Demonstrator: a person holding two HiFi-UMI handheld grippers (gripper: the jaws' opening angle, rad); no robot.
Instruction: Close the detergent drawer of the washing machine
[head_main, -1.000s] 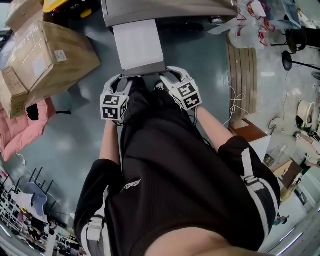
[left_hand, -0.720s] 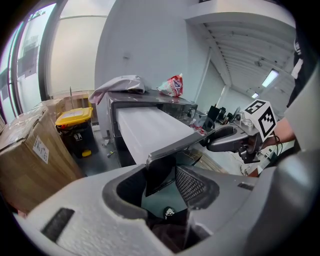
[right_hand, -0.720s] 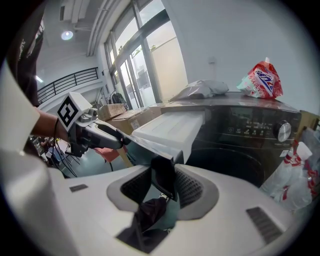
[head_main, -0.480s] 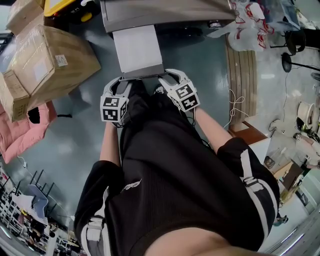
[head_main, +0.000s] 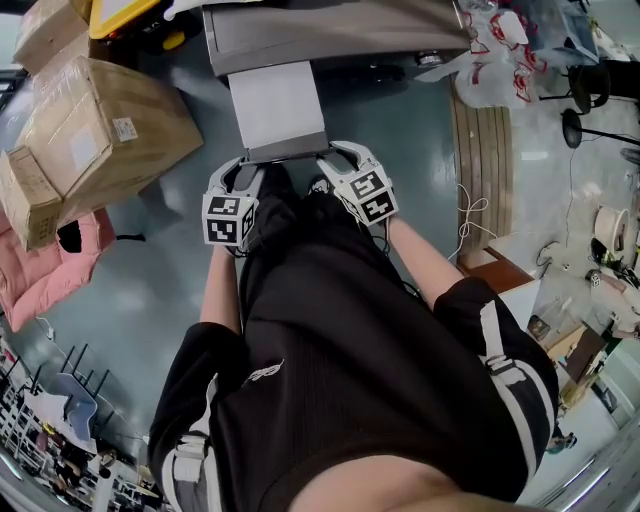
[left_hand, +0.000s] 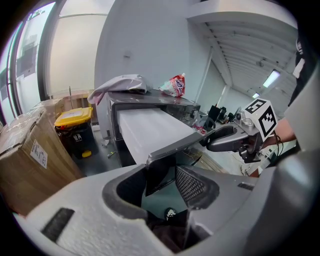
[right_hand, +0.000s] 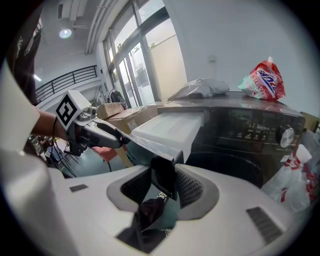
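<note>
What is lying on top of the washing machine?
A crumpled pale cloth and a red and white pouch lie on top of the washing machine. Whatever may be under the cloth is covered.

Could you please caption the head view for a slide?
The left gripper and right gripper clasp the pulled-out detergent drawer of the washing machine.

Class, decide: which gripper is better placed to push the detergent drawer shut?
Neither leads: left gripper and right gripper each clamp one end of the drawer front, so push with both together.
</note>
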